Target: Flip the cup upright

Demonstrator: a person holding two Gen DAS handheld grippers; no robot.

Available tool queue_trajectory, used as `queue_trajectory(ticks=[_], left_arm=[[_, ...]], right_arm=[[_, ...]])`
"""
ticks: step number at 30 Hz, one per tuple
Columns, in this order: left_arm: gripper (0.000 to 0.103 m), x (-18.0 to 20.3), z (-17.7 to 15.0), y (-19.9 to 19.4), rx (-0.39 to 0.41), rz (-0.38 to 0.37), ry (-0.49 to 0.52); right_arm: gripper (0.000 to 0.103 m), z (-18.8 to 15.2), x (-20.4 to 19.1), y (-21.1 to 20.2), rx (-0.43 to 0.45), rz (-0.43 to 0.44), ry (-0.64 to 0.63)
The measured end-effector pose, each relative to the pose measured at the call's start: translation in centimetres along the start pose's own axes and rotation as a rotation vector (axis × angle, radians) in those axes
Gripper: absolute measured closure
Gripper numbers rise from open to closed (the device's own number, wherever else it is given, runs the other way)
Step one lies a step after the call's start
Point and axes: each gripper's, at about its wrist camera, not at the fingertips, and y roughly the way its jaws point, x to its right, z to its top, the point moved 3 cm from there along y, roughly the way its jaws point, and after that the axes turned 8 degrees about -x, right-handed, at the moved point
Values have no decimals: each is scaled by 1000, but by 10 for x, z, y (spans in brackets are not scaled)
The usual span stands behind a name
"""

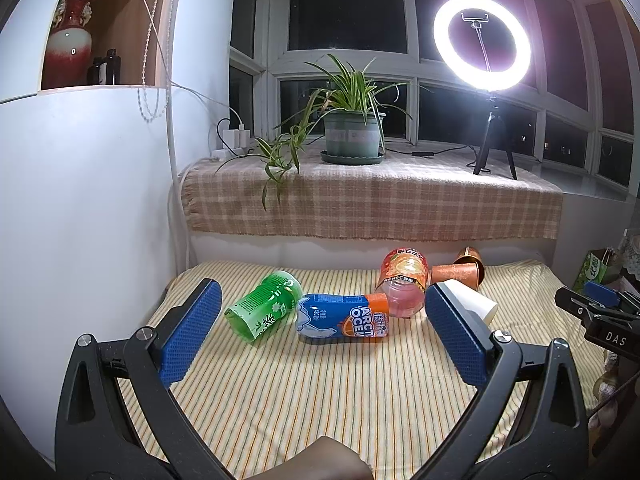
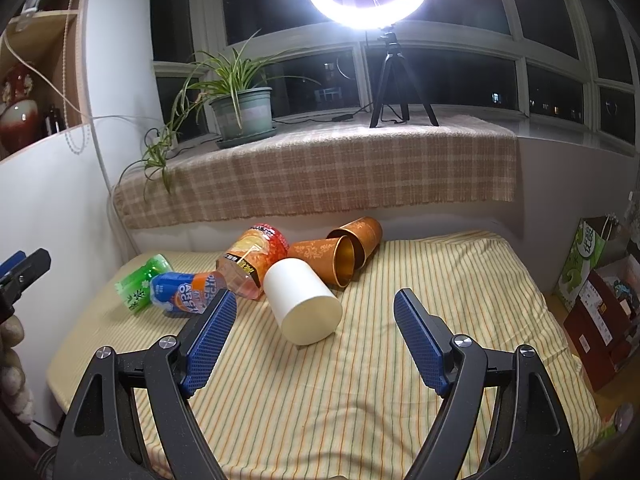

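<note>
Several cups lie on their sides on the striped tablecloth [image 1: 320,392]. A green cup [image 1: 262,306], a blue-and-orange "Arctic Ocean" cup [image 1: 344,318] and a pink-orange cup [image 1: 402,282] lie ahead of my left gripper [image 1: 320,300], which is open and empty. A white cup [image 2: 302,300] lies with its base toward my right gripper [image 2: 314,306], which is open and empty just short of it. Two copper cups [image 2: 340,254] lie behind it. The white cup [image 1: 474,302] is partly hidden by the left gripper's right finger.
The cloth-covered window ledge [image 1: 372,204] behind the table holds a potted plant [image 1: 352,132] and a lit ring light on a tripod [image 1: 482,46]. A white cabinet [image 1: 80,184] stands at left. Boxes and a green bag [image 2: 586,264] stand right of the table.
</note>
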Motion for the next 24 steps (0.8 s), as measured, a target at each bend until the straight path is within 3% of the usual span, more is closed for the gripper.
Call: queue_trajectory(ticks=[24], left_arm=[[0, 7, -5, 11, -27, -19, 13]], right_arm=[[19, 13, 9, 27, -46, 43, 27]])
